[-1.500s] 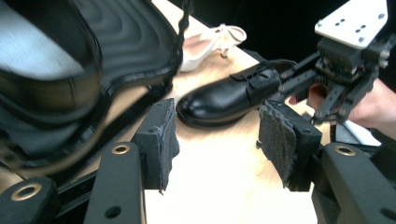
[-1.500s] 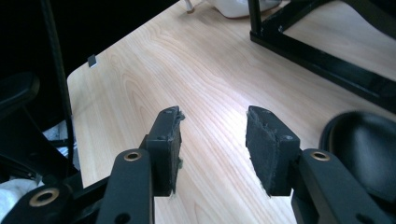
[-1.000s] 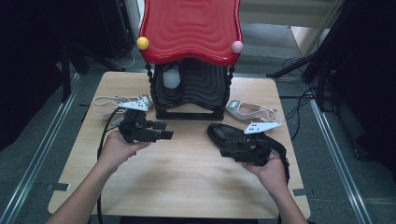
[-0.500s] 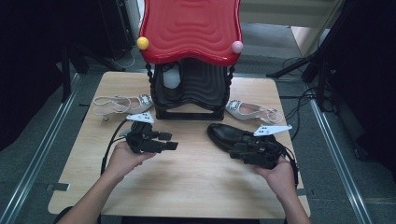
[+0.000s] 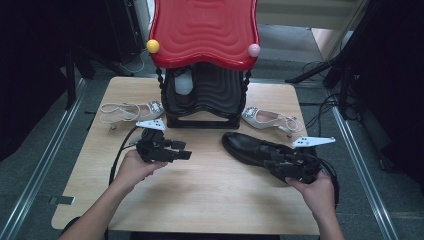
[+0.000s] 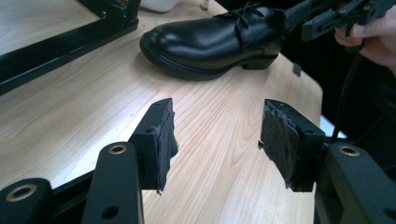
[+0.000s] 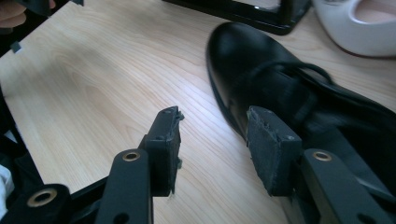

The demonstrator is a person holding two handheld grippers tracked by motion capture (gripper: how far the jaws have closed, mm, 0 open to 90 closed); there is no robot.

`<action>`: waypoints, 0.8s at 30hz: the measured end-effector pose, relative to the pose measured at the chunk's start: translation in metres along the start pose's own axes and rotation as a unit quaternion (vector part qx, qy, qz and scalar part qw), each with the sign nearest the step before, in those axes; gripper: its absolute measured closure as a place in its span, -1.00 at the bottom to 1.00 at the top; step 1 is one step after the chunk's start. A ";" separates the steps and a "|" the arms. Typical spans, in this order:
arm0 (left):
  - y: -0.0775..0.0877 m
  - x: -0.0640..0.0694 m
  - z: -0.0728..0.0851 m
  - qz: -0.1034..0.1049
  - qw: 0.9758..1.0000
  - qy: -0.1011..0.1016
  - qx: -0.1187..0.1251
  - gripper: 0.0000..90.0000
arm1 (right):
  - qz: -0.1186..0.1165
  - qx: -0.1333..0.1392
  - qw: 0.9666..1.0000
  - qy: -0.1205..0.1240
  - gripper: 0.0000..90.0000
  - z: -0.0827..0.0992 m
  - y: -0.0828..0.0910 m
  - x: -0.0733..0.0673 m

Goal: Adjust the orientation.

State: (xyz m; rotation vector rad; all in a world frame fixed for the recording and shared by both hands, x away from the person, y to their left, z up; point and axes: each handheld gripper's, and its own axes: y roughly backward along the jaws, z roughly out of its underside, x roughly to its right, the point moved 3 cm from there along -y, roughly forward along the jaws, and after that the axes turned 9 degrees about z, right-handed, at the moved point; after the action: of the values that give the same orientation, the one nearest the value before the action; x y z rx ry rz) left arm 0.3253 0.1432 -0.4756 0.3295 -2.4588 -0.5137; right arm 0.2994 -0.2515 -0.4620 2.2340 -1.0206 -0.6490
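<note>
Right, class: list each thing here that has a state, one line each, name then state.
Black shoe: upright on its sole, laced, not gripped.
White sandal left of the rack: lying on the table.
White sandal right of the rack: lying on the table.
Left gripper: jaws open, empty.
Right gripper: jaws open beside the black shoe.

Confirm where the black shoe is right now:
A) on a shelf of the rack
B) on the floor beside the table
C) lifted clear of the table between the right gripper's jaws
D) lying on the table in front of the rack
D: the black shoe rests with its sole on the wooden table in front of the rack; the right gripper stands open beside it.
</note>
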 end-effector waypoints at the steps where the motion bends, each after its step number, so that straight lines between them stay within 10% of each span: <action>1: -0.001 -0.001 0.000 -0.004 1.000 -0.002 -0.002 0.00 | 0.005 0.000 1.000 -0.004 0.26 0.001 0.002 0.003; 11: -0.003 -0.003 -0.001 -0.013 1.000 -0.009 -0.005 0.01 | 0.048 -0.026 0.998 -0.014 0.29 0.013 0.000 0.023; 24: -0.009 0.002 0.000 -0.017 1.000 -0.015 -0.016 0.04 | 0.041 -0.071 0.997 -0.008 0.30 -0.003 -0.041 0.023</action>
State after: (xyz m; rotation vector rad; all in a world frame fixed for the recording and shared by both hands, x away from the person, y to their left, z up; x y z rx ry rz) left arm 0.3249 0.1347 -0.4783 0.3544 -2.4755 -0.5754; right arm 0.3354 -0.2467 -0.4924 2.0576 -1.0352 -0.6819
